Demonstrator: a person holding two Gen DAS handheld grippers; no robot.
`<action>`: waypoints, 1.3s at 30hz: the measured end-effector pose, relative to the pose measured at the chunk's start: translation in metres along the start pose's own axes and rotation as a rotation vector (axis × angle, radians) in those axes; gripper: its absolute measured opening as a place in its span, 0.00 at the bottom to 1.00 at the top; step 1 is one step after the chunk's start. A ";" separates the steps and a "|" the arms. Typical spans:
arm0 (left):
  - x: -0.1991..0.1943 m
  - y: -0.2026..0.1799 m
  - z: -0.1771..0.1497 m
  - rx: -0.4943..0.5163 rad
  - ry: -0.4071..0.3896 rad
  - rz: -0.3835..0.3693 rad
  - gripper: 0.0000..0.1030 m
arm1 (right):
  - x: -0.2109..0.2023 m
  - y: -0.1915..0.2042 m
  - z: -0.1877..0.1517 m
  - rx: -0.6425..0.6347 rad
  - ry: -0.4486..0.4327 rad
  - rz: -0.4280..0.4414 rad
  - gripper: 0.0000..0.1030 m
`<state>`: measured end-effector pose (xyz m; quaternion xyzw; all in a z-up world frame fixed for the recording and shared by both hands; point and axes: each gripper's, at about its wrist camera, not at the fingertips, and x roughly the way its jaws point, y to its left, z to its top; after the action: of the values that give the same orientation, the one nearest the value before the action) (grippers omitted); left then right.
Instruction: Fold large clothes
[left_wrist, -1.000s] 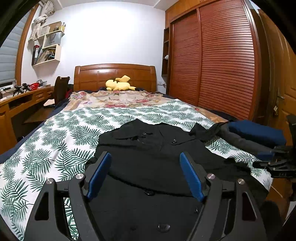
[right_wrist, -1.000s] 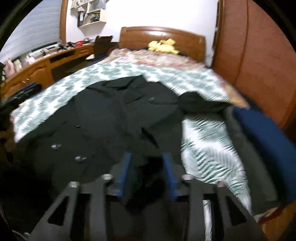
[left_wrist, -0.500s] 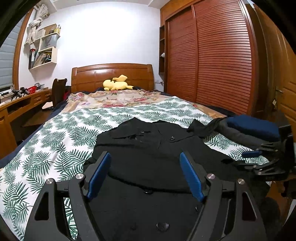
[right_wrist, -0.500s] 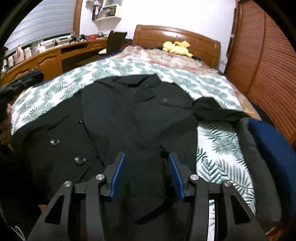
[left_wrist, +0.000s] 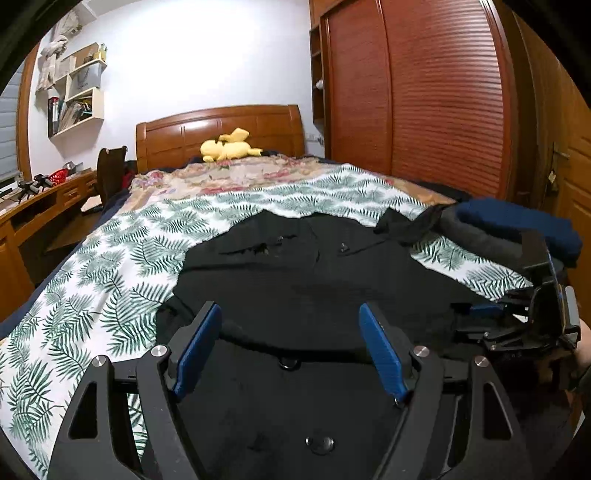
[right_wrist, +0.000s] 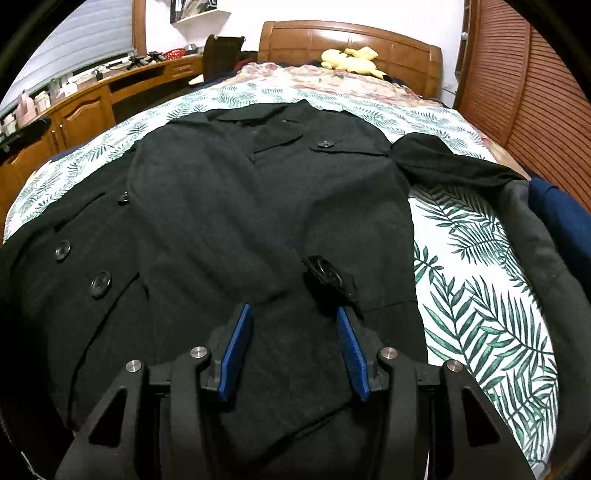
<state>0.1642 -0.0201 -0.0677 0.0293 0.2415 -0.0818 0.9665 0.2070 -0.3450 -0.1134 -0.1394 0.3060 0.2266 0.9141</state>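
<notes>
coat (right_wrist: 229, 206): lying spread flat on my bed (right_wrist: 480, 258)
left gripper (left_wrist: 290, 336): I'm hovering it over the hem, jaws wide, nothing grabbed
right gripper (right_wrist: 291, 332): jaws apart, released, hanging over the sleeve

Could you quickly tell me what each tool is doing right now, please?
Left tool: open, holding nothing, above the coat.
Right tool: open, holding nothing, over the coat.

The black coat (right_wrist: 229, 206) lay spread on the fern-print bedspread (right_wrist: 476, 266), 1 sleeve (right_wrist: 450, 162) flung right. The right gripper (right_wrist: 291, 317) hovered over its hem, blue fingers (right_wrist: 236, 350) parted.
</notes>
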 end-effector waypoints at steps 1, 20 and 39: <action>0.003 -0.003 -0.001 0.001 0.013 0.002 0.75 | 0.004 0.004 -0.001 0.000 -0.006 0.006 0.48; 0.072 -0.022 0.009 0.011 0.110 0.011 0.75 | 0.005 0.003 -0.016 0.022 -0.070 0.094 0.51; 0.119 -0.026 -0.005 0.032 0.153 -0.144 0.75 | -0.034 -0.019 0.025 0.099 -0.136 -0.002 0.58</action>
<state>0.2614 -0.0622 -0.1286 0.0336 0.3146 -0.1526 0.9363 0.2051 -0.3624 -0.0709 -0.0786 0.2541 0.2190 0.9388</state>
